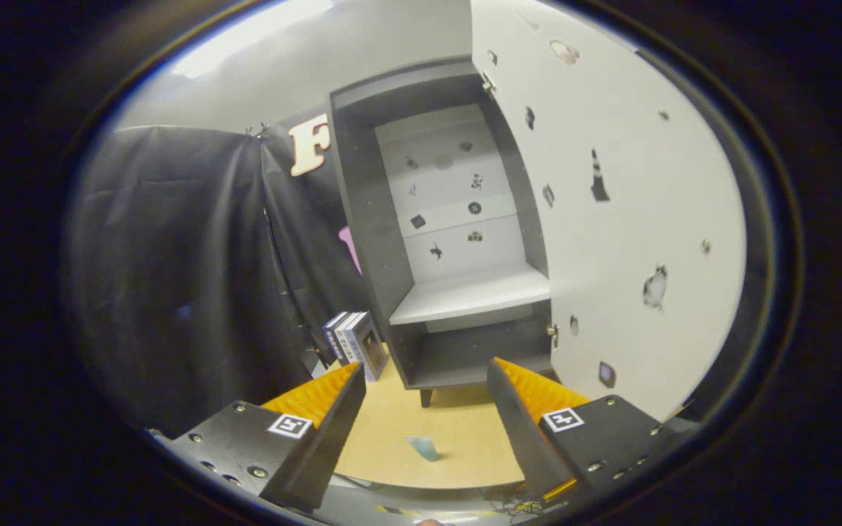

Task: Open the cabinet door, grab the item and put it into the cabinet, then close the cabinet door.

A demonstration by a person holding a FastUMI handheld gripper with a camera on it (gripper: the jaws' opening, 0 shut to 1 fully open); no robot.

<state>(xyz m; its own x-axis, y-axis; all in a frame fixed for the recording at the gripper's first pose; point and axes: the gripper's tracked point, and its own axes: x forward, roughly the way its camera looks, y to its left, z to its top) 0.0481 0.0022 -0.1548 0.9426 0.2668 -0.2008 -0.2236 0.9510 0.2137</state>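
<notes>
A dark grey cabinet stands on the wooden table beyond my fingers, its inside showing a pale back panel with small stickers and one light shelf. Its white door is swung wide open to the right, dotted with stickers. A small pale blue item lies on the table between my two fingers, well short of the cabinet. My gripper is open, held above the table with nothing between its fingers.
Several boxes or books stand upright against the cabinet's left side. Black cloth hangs behind and to the left. The wooden tabletop has a rounded near edge with some cables below it.
</notes>
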